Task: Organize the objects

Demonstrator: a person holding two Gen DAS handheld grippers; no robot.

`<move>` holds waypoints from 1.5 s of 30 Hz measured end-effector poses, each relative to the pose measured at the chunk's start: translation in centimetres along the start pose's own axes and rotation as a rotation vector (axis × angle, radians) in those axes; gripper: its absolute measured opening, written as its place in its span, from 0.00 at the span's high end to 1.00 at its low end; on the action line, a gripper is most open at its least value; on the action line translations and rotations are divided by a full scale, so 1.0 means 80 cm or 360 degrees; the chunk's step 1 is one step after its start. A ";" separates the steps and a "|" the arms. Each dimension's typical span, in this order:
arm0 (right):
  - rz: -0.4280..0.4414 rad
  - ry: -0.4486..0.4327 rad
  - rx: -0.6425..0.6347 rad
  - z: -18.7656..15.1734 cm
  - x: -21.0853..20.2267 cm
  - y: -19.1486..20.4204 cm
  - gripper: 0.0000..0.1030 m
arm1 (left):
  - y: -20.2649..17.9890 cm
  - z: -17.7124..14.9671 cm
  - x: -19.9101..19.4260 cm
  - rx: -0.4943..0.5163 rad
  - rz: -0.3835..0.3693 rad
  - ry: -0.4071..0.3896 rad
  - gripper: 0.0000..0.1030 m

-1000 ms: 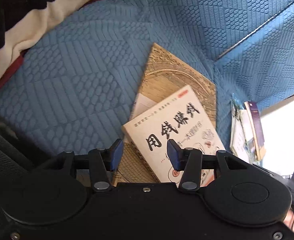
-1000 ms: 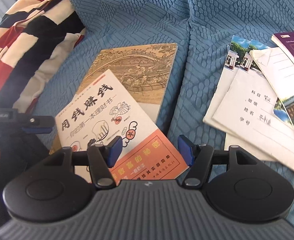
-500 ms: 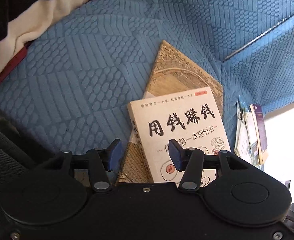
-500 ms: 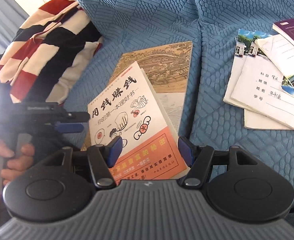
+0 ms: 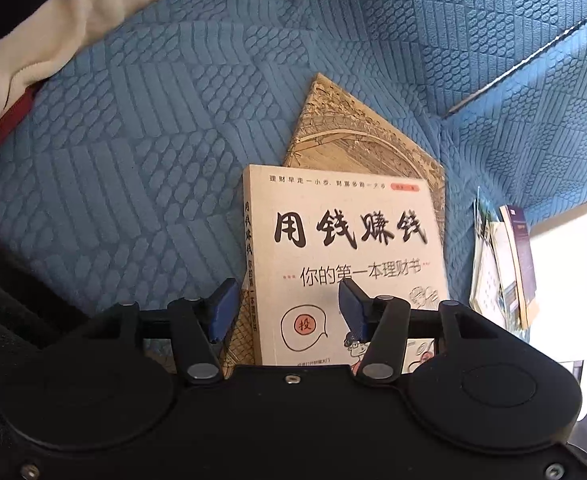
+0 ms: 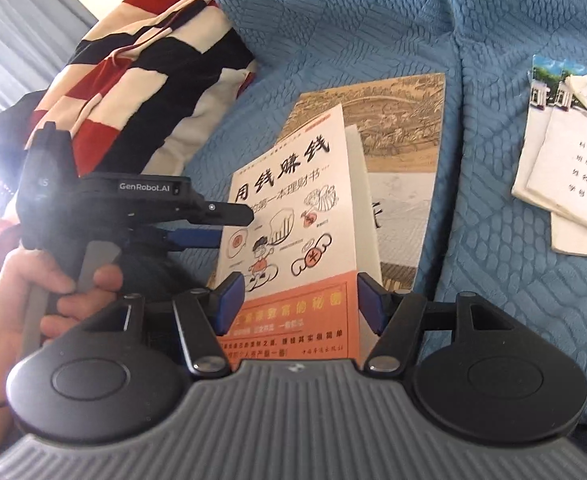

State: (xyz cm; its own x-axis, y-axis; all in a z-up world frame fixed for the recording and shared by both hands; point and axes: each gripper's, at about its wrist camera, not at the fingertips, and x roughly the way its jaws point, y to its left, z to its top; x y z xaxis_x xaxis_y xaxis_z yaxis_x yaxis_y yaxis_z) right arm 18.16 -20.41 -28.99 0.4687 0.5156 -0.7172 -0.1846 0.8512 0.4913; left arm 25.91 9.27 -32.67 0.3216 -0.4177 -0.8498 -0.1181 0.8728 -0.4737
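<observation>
Left wrist view: the white book (image 5: 349, 240) now lies square to the camera with its title upright, while one second ago it lay turned diagonally; its spine faces left.
Right wrist view: the same white book (image 6: 293, 216) now stands more steeply, and its far edge is raised above the brown book (image 6: 397, 120) under it.
Left claw (image 5: 285, 308): it is partly open; one blue pad sits just beside the spine and the other sits over the cover. I cannot tell if the pads press the book.
Right claw (image 6: 297, 304): it is partly open, with the orange lower part of the cover between its two pads. The pads look very near the edges, but a firm hold I cannot confirm.
Where the book is: on the blue sofa (image 5: 133, 160), on top of the brown book (image 5: 357, 148), between both claws.
Other things: a loose pile of papers (image 6: 565, 168) lies well apart on the next cushion, and a striped blanket (image 6: 141, 80) is at the left.
What changed: the white book has rotated and its far end has come up, while the brown book has stayed flat.
Meaning for the task: I judge that the white book is being straightened or lifted off the brown one, so the sorting of the books is only at the beginning; the papers look untouched.
</observation>
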 end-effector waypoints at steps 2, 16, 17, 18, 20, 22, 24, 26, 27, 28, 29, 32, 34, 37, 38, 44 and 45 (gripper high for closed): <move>-0.0105 -0.0049 -0.0033 -0.001 -0.001 0.003 0.38 | -0.004 0.001 0.001 0.0034 0.0013 -0.0012 0.50; -0.0399 -0.0029 -0.0200 -0.002 0.036 0.034 0.49 | -0.051 0.005 0.008 0.0375 0.0135 -0.0100 0.52; -0.0420 -0.0036 -0.0190 -0.002 0.036 0.034 0.51 | -0.055 0.007 0.009 0.0400 0.0145 -0.0099 0.52; -0.0435 -0.0042 -0.0176 -0.001 0.037 0.034 0.54 | -0.058 0.009 0.012 0.0422 0.0153 -0.0098 0.52; -0.0447 -0.0055 -0.0146 -0.001 0.040 0.034 0.55 | -0.064 0.015 0.017 0.0459 0.0166 -0.0097 0.52; -0.0440 -0.0069 -0.0104 -0.001 0.041 0.031 0.55 | -0.069 0.021 0.023 0.0485 0.0180 -0.0098 0.52; -0.0427 -0.0086 -0.0056 0.000 0.041 0.029 0.56 | -0.072 0.029 0.028 0.0491 0.0184 -0.0100 0.52; -0.0418 -0.0101 -0.0010 0.002 0.041 0.026 0.56 | -0.074 0.036 0.033 0.0492 0.0178 -0.0098 0.52; -0.0414 -0.0108 0.0010 0.003 0.041 0.026 0.56 | -0.075 0.039 0.035 0.0496 0.0176 -0.0095 0.52; -0.0410 -0.0115 0.0026 0.004 0.042 0.025 0.56 | -0.075 0.042 0.036 0.0499 0.0174 -0.0093 0.52; -0.0406 -0.0120 0.0038 0.005 0.043 0.026 0.56 | -0.075 0.045 0.038 0.0500 0.0171 -0.0092 0.52; -0.0407 -0.0122 0.0046 0.008 0.048 0.029 0.56 | -0.074 0.053 0.040 0.0502 0.0165 -0.0086 0.53; -0.0409 -0.0122 0.0046 0.009 0.051 0.031 0.57 | -0.074 0.059 0.041 0.0507 0.0164 -0.0083 0.54; -0.0407 -0.0123 0.0050 0.011 0.055 0.032 0.57 | -0.072 0.066 0.043 0.0511 0.0167 -0.0080 0.55; -0.0408 -0.0126 0.0051 0.012 0.057 0.032 0.57 | -0.072 0.069 0.044 0.0515 0.0169 -0.0079 0.55; -0.0430 -0.0140 0.0045 0.017 0.065 0.034 0.58 | -0.079 0.074 0.051 0.0577 0.0217 -0.0085 0.55; -0.0432 -0.0140 0.0048 0.018 0.066 0.034 0.58 | -0.080 0.073 0.051 0.0582 0.0222 -0.0085 0.55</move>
State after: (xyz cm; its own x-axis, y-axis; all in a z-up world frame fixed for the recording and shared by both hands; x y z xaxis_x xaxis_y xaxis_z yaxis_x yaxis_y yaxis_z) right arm 21.36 -15.53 -30.74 0.5707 0.2578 -0.7796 -0.0168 0.9529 0.3028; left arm 33.50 3.50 -31.77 0.3759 -0.2831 -0.8823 0.1754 0.9567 -0.2322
